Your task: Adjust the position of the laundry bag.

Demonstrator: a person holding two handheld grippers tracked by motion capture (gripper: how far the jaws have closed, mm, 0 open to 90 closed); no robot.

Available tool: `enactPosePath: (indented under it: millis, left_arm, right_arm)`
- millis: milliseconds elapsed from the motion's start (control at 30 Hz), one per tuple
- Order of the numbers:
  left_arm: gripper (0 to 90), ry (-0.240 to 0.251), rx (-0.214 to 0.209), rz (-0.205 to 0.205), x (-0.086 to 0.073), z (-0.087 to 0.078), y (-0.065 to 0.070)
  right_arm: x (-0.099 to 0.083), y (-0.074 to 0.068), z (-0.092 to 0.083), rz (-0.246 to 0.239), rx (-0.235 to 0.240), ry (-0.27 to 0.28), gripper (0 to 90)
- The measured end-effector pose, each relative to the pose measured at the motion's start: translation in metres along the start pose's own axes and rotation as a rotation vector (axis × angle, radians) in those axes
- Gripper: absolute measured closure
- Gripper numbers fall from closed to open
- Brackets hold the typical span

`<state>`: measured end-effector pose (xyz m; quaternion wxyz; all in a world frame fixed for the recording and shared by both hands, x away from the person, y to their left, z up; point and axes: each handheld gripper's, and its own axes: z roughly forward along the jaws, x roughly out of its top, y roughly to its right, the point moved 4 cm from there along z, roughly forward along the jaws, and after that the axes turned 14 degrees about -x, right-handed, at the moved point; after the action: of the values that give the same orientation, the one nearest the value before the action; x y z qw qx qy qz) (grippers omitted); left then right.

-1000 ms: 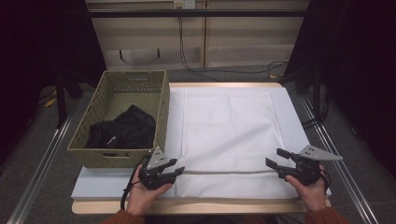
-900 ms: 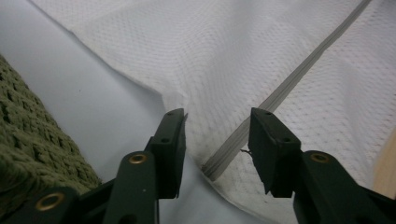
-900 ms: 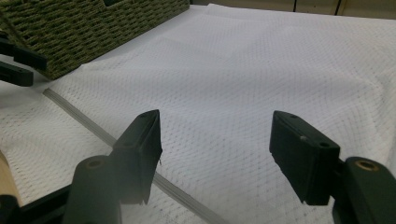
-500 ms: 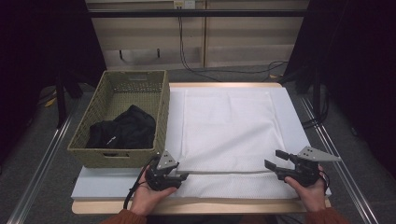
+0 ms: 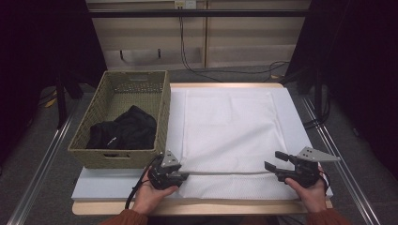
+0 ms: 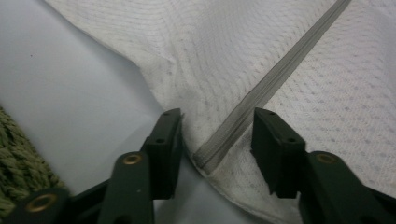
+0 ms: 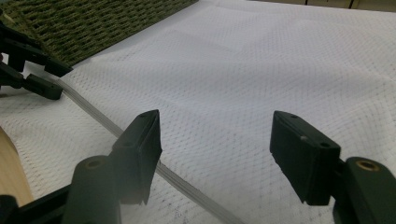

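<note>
A wooden-edged counter (image 5: 202,207) carries a pale board, and on that board lies a white mesh laundry bag (image 5: 230,126) spread flat, with a grey zipper (image 5: 225,172) running across its near edge. Left of the bag, touching the board's left part, stands a woven basket (image 5: 157,110) holding a bundle of black cloth (image 5: 124,131). Beyond the bag, the far side of the room shows pale cabinet panels and a dark cable hanging down them; the floor on either side of the bag's counter is grey, with metal rails.

The left gripper (image 5: 184,176) sits at the bag's near left corner, just in front of the basket, held low by a hand coming from the bottom edge. In the left gripper view its fingers (image 6: 167,144) stand apart on either side of the zipper's end (image 6: 208,156); they have just been closing, with that end between them, and the pads do not press on it.

The right gripper (image 5: 274,161) hovers at the bag's near right corner, pointing left along the zipper. Its fingers (image 7: 140,140) stand wide apart above the mesh, gripping nothing, the zipper line passing beneath the left one.
</note>
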<state>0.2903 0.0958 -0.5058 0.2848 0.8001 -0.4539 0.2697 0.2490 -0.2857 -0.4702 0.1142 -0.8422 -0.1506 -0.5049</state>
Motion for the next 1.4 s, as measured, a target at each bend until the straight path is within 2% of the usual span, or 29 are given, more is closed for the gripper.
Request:
enactPosePath:
  millis: [33,67,133,200,267,300,367,533,567,600,667,767,867,967,1033,1100,1200,1233,1333,1400]
  left_arm:
    - [57.3,0.002,-0.003,-0.012,0.001,0.000,-0.001]
    - [62.8,0.009,-0.008,-0.014,0.001,0.000,-0.003]
    - [66.4,0.007,-0.012,-0.016,0.001,0.000,-0.003]
    - [74.9,0.003,-0.034,-0.016,0.002,-0.001,-0.003]
    - [78.9,-0.003,-0.037,-0.017,0.002,0.000,-0.002]
    - [81.5,-0.023,-0.041,-0.017,0.002,-0.002,-0.002]
    - [83.2,-0.023,-0.042,-0.020,0.003,-0.002,-0.002]
    - [84.6,-0.018,-0.039,-0.028,0.002,-0.002,-0.002]
    - [84.6,-0.011,-0.049,-0.028,0.002,-0.003,-0.003]
    - [84.7,-0.024,-0.045,-0.027,0.002,-0.004,-0.003]
    - [84.7,-0.002,-0.060,-0.049,0.001,-0.003,-0.004]
    - [84.6,0.000,-0.055,-0.045,0.001,-0.003,-0.004]
    - [84.7,-0.003,-0.049,-0.047,0.000,-0.005,-0.004]
    - [84.9,-0.013,-0.042,-0.042,-0.002,-0.007,-0.005]
    - [85.1,-0.007,-0.040,-0.056,-0.002,-0.008,-0.006]
    - [85.1,-0.026,-0.038,-0.053,-0.004,-0.011,-0.006]
    - [85.2,-0.026,-0.021,-0.055,-0.008,-0.016,-0.005]
    - [85.1,-0.015,-0.032,-0.061,-0.011,-0.017,-0.005]
    - [85.0,-0.001,-0.032,-0.076,-0.015,-0.021,-0.005]
    - [85.0,-0.016,-0.026,-0.065,-0.015,-0.021,-0.006]
  right_arm:
    - [0.000,0.000,0.000,0.000,0.000,0.000,33.6]
    - [0.000,-0.001,0.000,-0.003,0.002,-0.003,33.6]
    - [-0.001,-0.001,0.000,-0.001,0.002,-0.005,33.6]
    - [-0.001,0.000,0.000,-0.002,0.003,-0.006,33.6]
    - [-0.001,0.000,0.001,0.000,0.003,-0.009,33.6]
    - [-0.001,0.000,0.001,0.000,0.001,-0.009,33.6]
    - [-0.001,0.000,0.001,0.001,0.000,-0.009,33.6]
    - [-0.001,0.002,-0.001,0.009,-0.002,-0.008,33.6]
    - [-0.001,0.002,-0.001,0.009,-0.002,-0.008,33.6]
    - [-0.002,0.003,0.000,0.009,-0.003,-0.011,33.6]
    - [-0.002,0.003,0.000,0.009,-0.006,-0.011,33.6]
    - [-0.002,0.004,0.001,0.011,-0.009,-0.014,33.6]
    - [-0.002,0.006,0.002,0.035,-0.006,-0.023,33.6]
    - [-0.001,0.005,0.003,0.025,-0.013,-0.023,33.7]
    - [-0.002,0.005,0.004,0.027,-0.010,-0.025,33.7]
    - [-0.002,0.005,0.004,0.034,-0.013,-0.024,33.7]
    - [-0.002,0.005,0.005,0.024,-0.019,-0.032,33.8]
    - [-0.002,0.005,0.005,0.018,-0.021,-0.034,33.8]
    - [-0.003,0.004,0.002,0.015,-0.031,-0.033,33.9]
    - [-0.004,0.005,0.002,0.012,-0.033,-0.039,34.0]
